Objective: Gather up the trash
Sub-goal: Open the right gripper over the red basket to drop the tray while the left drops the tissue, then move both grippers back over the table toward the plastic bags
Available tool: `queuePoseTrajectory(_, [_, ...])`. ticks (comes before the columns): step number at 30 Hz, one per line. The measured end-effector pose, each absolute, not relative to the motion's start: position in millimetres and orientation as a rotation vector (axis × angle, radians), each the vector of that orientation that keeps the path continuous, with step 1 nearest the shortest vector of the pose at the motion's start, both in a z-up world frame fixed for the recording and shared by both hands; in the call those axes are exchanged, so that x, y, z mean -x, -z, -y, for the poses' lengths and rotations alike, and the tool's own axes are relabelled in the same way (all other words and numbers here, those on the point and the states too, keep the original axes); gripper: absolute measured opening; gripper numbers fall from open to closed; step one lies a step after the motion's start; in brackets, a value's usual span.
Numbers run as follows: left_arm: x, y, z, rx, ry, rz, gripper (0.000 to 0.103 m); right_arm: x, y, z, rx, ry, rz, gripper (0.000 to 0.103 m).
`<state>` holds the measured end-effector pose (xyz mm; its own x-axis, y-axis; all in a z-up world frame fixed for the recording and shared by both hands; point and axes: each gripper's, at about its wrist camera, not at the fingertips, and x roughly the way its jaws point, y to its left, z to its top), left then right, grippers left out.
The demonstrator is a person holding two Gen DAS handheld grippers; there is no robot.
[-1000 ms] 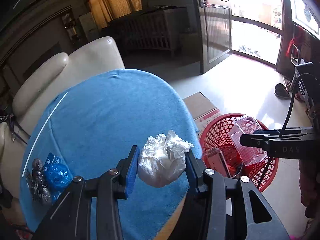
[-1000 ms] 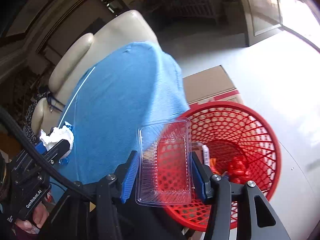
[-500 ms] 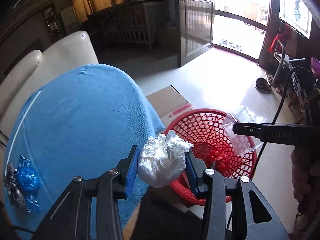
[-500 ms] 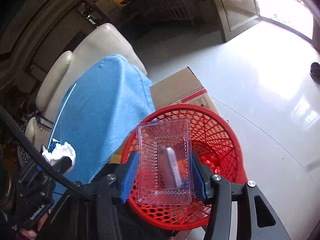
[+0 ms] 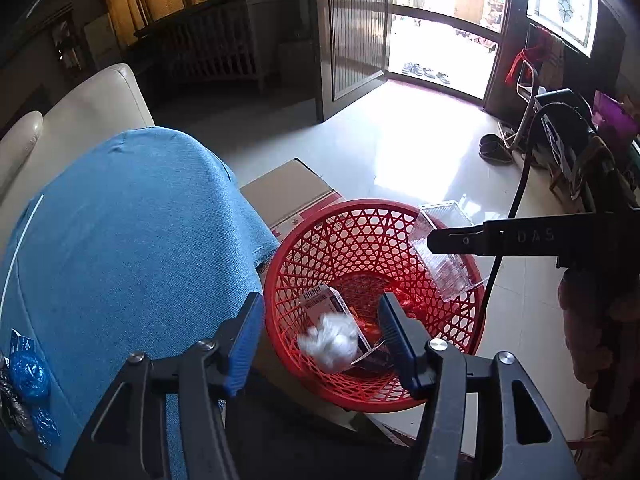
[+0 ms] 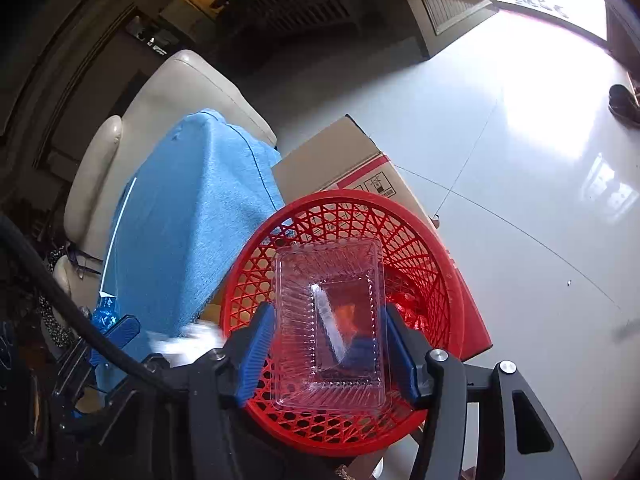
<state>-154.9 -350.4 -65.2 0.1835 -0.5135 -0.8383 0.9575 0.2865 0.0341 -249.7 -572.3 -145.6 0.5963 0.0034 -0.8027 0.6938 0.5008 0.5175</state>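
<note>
Surface: blue cloth (image 5: 128,240) draped over a table, close on the left; blue wrappers (image 5: 28,376) lie at its near left edge.
Left gripper (image 5: 320,340): jaws spread wide and empty, held above the near side of the red basket (image 5: 472,292).
Tissue wad (image 5: 330,342): white, blurred, between the spread fingers in the left wrist view and free of both; seems to be inside the basket, against a barcoded packet (image 5: 326,300).
Right gripper (image 6: 328,344): clenched on a clear plastic tray (image 6: 330,320), blue pads against its two long sides, tray held over the basket (image 6: 444,280) opening.
Basket: stands on a cardboard box (image 6: 336,160), just beside the hanging edge of the cloth (image 6: 192,216).
Writing: "DAS" on the right gripper's finger (image 5: 536,236); box shows handling symbols, too small to read.
Room: cream sofa (image 5: 84,112) behind the table, glossy pale tiled floor (image 5: 400,148), open door (image 5: 356,36) to bright daylight, shoes (image 5: 494,150) near the far right wall.
</note>
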Motion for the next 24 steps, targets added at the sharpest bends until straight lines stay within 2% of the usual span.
queuePoseTrajectory(13, [117,43,312,-0.584,1.001,-0.821,0.06,240,128,562,-0.955,0.449,-0.809,0.062])
queuePoseTrajectory(24, [79,8,245,-0.557,0.709,-0.69,0.061,199,108,523,-0.866,0.361,-0.826,0.062])
